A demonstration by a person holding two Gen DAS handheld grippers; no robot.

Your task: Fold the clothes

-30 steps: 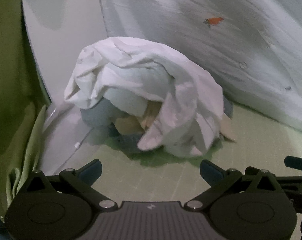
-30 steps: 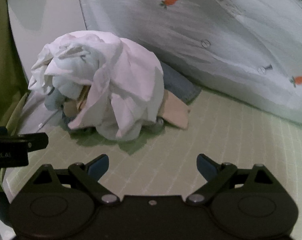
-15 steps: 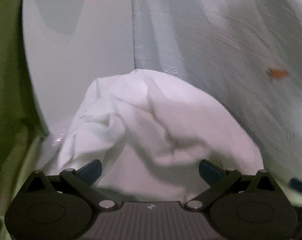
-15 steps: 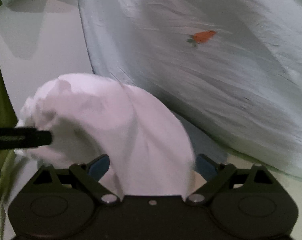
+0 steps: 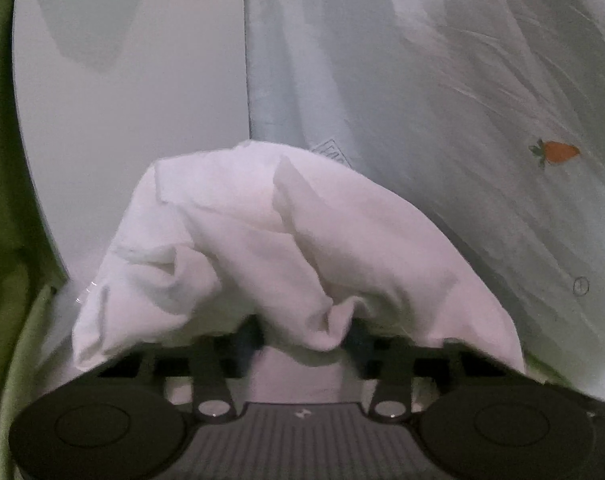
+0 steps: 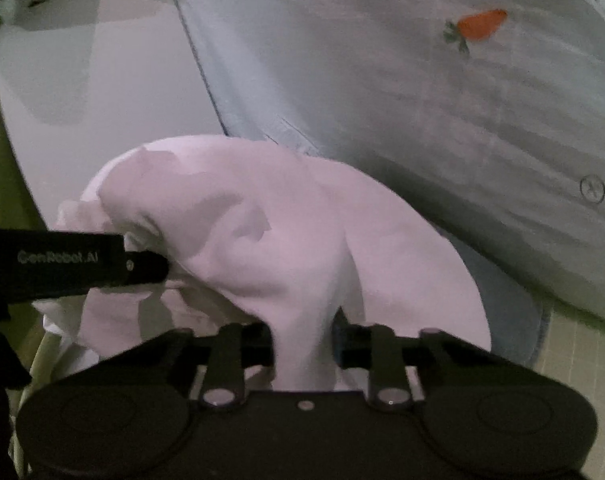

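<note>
Against pale sheet (image 5: 442,80), crumpled white garment (image 5: 286,248), bunched

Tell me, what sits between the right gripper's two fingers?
A bunched fold of the white garment fills the right gripper, seen in the right wrist view.

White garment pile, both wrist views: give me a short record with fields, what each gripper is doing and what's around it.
item: crumpled white garment
left gripper: closed on a fold of its near edge
right gripper: closed on another fold
surface: green mat
behind: pale blue fabric with carrot print
fold state: bunched, not yet spread
</note>
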